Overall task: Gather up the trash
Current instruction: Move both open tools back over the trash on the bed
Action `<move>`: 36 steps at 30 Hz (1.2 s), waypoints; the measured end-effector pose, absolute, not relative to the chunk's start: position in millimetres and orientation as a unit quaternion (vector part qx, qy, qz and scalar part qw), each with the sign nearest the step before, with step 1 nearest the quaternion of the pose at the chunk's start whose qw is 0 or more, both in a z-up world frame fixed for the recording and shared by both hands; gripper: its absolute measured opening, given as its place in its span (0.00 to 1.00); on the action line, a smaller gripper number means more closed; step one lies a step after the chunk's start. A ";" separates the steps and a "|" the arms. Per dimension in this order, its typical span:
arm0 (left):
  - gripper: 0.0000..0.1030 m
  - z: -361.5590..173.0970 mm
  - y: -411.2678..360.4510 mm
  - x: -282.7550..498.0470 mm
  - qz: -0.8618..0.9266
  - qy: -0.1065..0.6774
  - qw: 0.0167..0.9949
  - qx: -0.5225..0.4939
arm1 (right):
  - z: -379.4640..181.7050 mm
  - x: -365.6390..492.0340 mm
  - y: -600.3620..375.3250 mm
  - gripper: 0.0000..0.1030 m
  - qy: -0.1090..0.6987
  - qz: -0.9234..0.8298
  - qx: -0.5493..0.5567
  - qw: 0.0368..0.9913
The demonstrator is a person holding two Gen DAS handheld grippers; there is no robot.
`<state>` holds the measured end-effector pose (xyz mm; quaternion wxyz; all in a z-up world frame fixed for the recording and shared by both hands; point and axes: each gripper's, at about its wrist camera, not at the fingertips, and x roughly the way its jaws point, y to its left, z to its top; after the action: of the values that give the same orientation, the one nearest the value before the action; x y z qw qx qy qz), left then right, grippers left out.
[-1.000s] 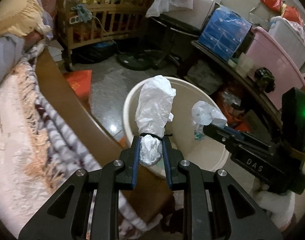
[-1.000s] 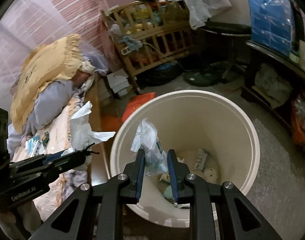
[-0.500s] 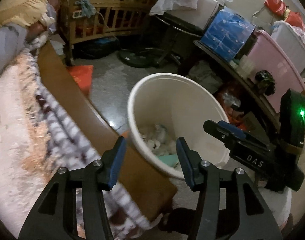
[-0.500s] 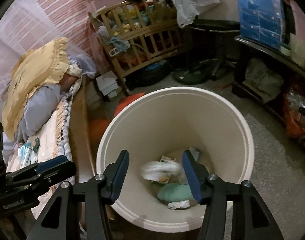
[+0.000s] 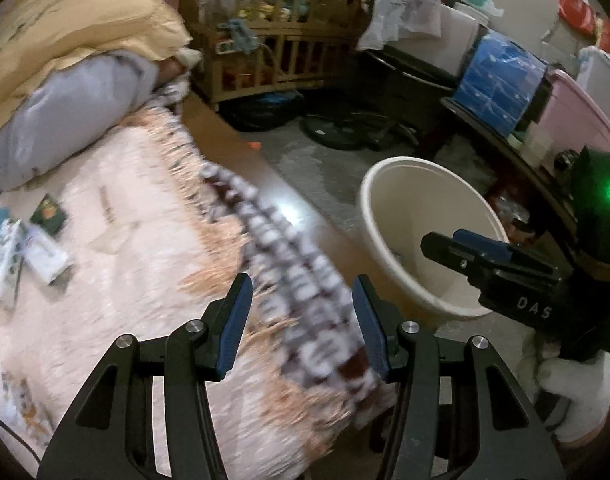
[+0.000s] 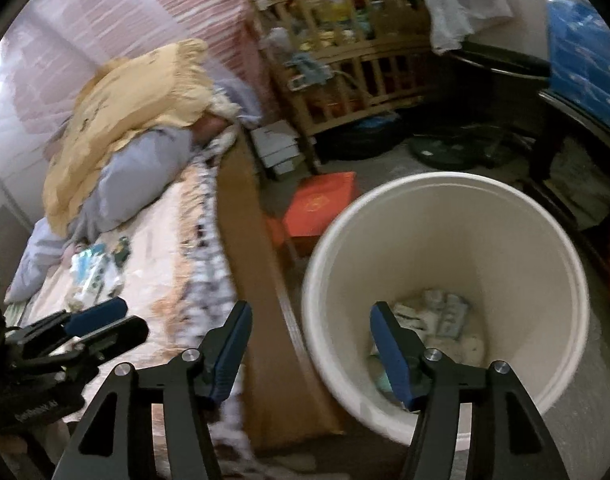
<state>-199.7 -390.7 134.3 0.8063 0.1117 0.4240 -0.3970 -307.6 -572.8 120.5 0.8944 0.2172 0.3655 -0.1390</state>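
Observation:
A cream waste bin [image 6: 465, 240] stands on the floor beside the bed, with crumpled paper and wrappers [image 6: 437, 316] at its bottom. My right gripper [image 6: 312, 308] hovers over the bin's left rim and the bed's wooden edge; its jaws are opening and nothing is between them. My left gripper [image 5: 301, 284] is open and empty above the fringed blanket at the bed's edge, with the bin [image 5: 425, 208] to its right. Several wrappers and packets [image 5: 9, 248] lie on the bed at far left, also visible as wrappers [image 6: 93, 276] in the right wrist view.
The bed carries a pink blanket [image 5: 125, 240], a yellow pillow [image 6: 137, 100] and a grey one. An orange box [image 6: 321, 204] lies on the floor behind the bin. A wooden crib [image 5: 273, 52], blue drawers [image 5: 501, 84] and a dark table crowd the back and right.
Both grippers opened and dropped their white crumpled trash into the bin. Both then swung left toward the bed, so the bin now sits to the right.

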 end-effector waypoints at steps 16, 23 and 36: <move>0.49 133.1 -210.4 -161.4 -0.285 0.462 0.837 0.069 | 115.6 -219.2 -444.7 0.62 0.416 0.018 0.168 0.894; 0.49 102.1 -122.1 -159.9 -0.217 0.504 0.833 0.067 | 109.5 -185.0 -394.1 0.67 0.434 0.067 0.128 0.889; 0.49 50.6 -74.6 -93.3 -0.154 0.534 0.831 0.001 | 105.8 -125.6 -342.7 0.79 0.445 0.102 0.076 0.886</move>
<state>-93.3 -74.6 50.6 0.8311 0.0009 0.5343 -0.1542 -125.6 -342.7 105.8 0.8862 0.0761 0.4455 0.1019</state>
